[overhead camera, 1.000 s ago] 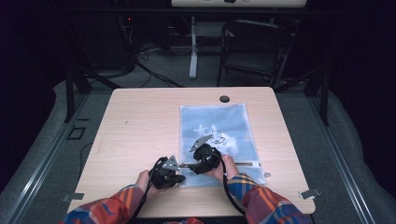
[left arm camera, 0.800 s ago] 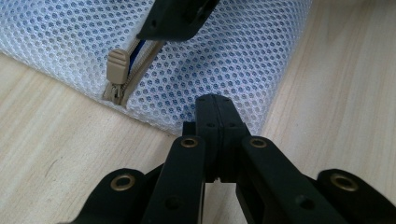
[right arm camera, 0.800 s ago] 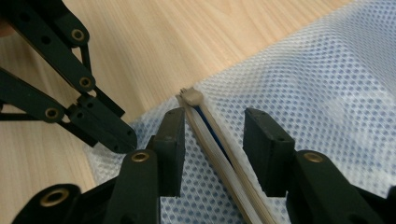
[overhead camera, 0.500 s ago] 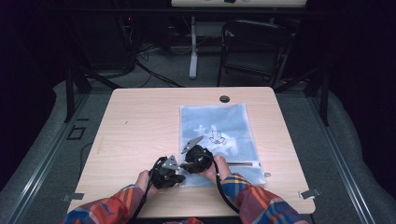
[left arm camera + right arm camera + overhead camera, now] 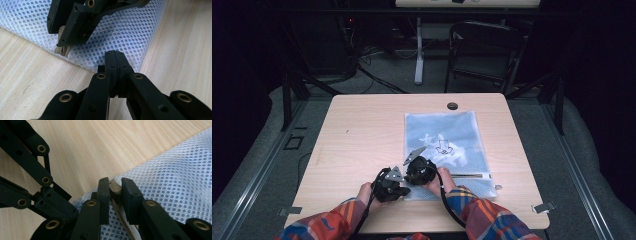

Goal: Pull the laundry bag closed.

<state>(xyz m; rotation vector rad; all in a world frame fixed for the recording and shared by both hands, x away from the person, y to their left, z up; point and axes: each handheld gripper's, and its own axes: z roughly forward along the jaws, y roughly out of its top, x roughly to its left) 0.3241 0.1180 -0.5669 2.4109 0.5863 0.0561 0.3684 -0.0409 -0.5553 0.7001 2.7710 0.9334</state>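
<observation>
A pale blue mesh zipper bag [image 5: 444,140] lies flat on the wooden table [image 5: 362,130], with a dark printed shape inside. My left gripper [image 5: 404,190] is at the bag's near left corner, its jaws pressed together on the mesh edge [image 5: 115,62]. My right gripper [image 5: 412,180] is just beside it on the bag's near edge. Its jaws hold the beige zipper pull [image 5: 115,188] between them. That pull [image 5: 62,50] also shows under the right gripper in the left gripper view. The zipper track [image 5: 467,175] runs off to the right.
A round cable hole [image 5: 452,106] sits at the table's far edge. Metal clips [image 5: 544,206] stick out at the near corners. Beyond the table stand a dark chair [image 5: 484,45] and a desk leg [image 5: 418,50] with cables on the floor.
My right gripper has slid left along the bag's near edge with the zipper pull, ending close to the left gripper. The left gripper has stayed put.
</observation>
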